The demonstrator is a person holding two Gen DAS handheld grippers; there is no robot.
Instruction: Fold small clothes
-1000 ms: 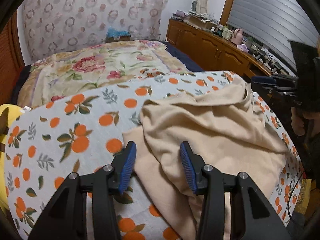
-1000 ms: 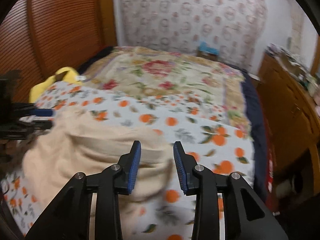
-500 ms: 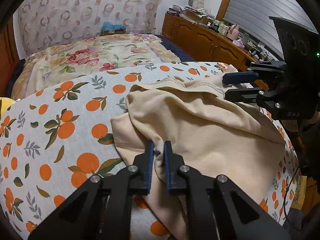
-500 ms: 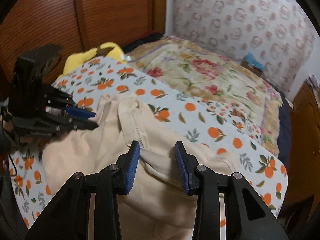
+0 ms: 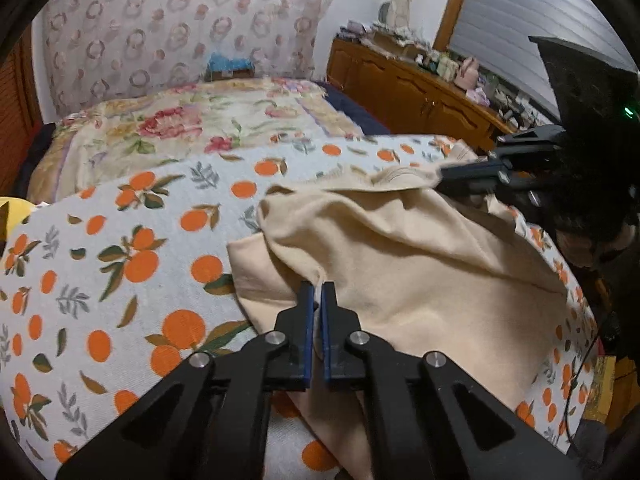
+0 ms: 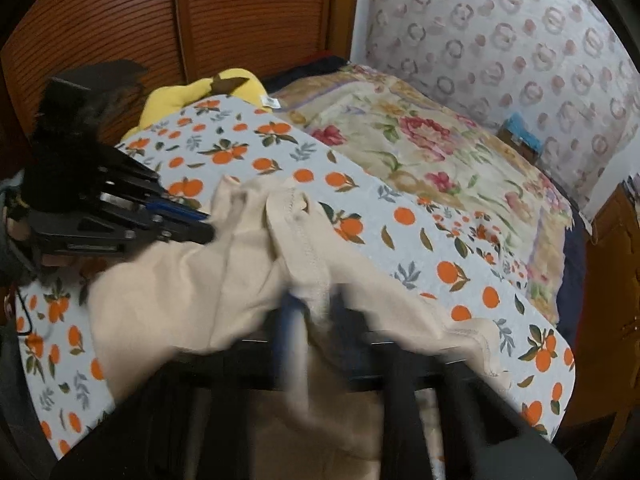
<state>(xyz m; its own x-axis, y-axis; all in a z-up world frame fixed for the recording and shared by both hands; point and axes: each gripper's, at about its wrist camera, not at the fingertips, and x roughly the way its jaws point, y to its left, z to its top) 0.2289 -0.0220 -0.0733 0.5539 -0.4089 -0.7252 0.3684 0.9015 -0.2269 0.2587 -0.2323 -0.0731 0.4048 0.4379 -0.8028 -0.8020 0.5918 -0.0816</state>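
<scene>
A crumpled beige garment (image 5: 416, 264) lies on an orange-print board (image 5: 120, 240). My left gripper (image 5: 316, 292) is shut on a fold at the garment's near left edge. My right gripper (image 5: 444, 178) shows at the far right, pinching the garment's stitched hem. In the right wrist view the garment (image 6: 224, 280) drapes over my blurred right gripper (image 6: 316, 304), whose jaws stand close together around the hem (image 6: 304, 248). The left gripper (image 6: 200, 228) shows at the left, closed on the cloth.
The orange-print board (image 6: 440, 240) lies over a floral bedspread (image 5: 192, 128). A yellow plush toy (image 6: 200, 88) sits by the louvred wooden doors (image 6: 120, 20). A wooden dresser (image 5: 408, 88) with clutter stands at the right. A blue box (image 5: 230, 66) rests at the wall.
My left gripper closed on the garment's near fold. My right gripper swung round to the hem and closed on it; the cloth is lifted and bunched there.
</scene>
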